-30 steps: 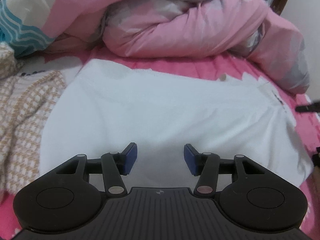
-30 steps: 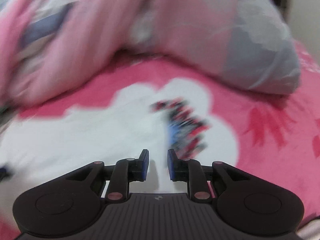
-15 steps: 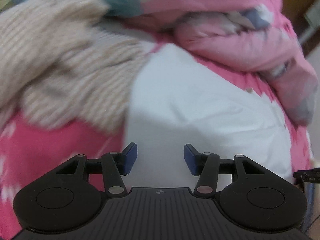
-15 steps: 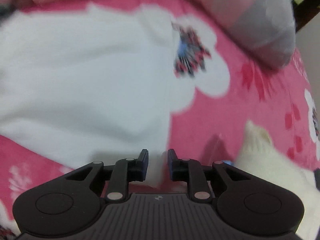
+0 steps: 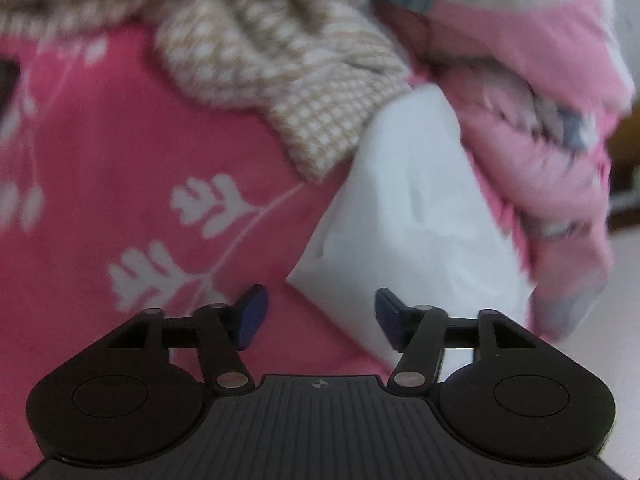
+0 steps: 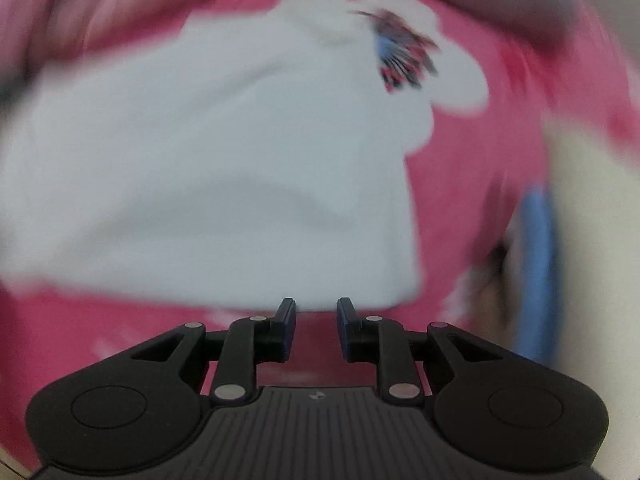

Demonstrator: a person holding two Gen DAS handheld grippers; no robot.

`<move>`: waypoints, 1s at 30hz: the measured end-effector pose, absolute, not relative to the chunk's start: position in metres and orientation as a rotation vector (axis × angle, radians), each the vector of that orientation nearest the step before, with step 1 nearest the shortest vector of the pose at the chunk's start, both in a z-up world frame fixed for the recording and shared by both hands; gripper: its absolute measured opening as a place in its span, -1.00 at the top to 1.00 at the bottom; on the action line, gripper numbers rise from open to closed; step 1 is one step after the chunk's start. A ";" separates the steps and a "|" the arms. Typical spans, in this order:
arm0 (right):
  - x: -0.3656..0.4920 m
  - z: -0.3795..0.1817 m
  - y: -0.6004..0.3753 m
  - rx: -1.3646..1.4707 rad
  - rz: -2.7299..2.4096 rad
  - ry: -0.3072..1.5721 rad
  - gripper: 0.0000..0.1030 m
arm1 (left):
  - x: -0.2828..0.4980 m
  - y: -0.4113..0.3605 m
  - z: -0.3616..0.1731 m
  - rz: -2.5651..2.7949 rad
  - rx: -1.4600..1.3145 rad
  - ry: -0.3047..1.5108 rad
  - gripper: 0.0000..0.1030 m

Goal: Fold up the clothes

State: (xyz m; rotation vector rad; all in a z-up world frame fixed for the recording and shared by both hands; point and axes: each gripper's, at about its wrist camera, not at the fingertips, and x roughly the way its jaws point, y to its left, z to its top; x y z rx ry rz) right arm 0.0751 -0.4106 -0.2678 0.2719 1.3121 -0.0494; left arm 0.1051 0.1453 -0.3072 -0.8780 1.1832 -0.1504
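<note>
Left wrist view: left gripper sits bottom centre, fingers spread and opening wider, nothing between them. Below the gap is the pink bedsheet with white leaf print. The near corner of the white shirt lies just above and to the right of the gap; the right finger overlaps its lower edge in the frame, contact cannot be told. The shirt runs from centre frame down to lower right, flat on the bed. A beige checked garment lies crumpled across the upper left and centre, its end overlapping the shirt's top edge. A pink duvet is bunched along the right side, blurred.

Right wrist view: right gripper at bottom centre, fingers narrowly apart and opening, nothing gripped; pink sheet shows through the gap. The white shirt fills the middle and left of the frame, its lower hem just above the fingertips, not between them. A red, blue and black print shows at upper right, beside the shirt; heavy blur, so cannot tell if it is on the shirt or the bedsheet. A blue strip and a pale shape sit at the right edge, too blurred to identify.
</note>
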 end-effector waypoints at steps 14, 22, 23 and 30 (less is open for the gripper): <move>0.020 -0.339 -0.439 1.291 -0.467 0.926 0.74 | 0.106 0.140 -0.316 -0.017 -1.069 1.019 0.85; 0.034 -0.273 -0.436 0.993 -0.398 0.909 0.97 | 0.105 0.147 -0.286 0.001 -1.048 0.967 0.90; 0.033 -0.271 -0.435 0.977 -0.398 0.921 0.97 | 0.105 0.147 -0.289 0.009 -1.035 0.983 0.90; 0.030 -0.312 -0.448 0.960 -0.438 1.072 0.99 | 0.100 0.152 -0.319 0.034 -1.013 1.061 0.74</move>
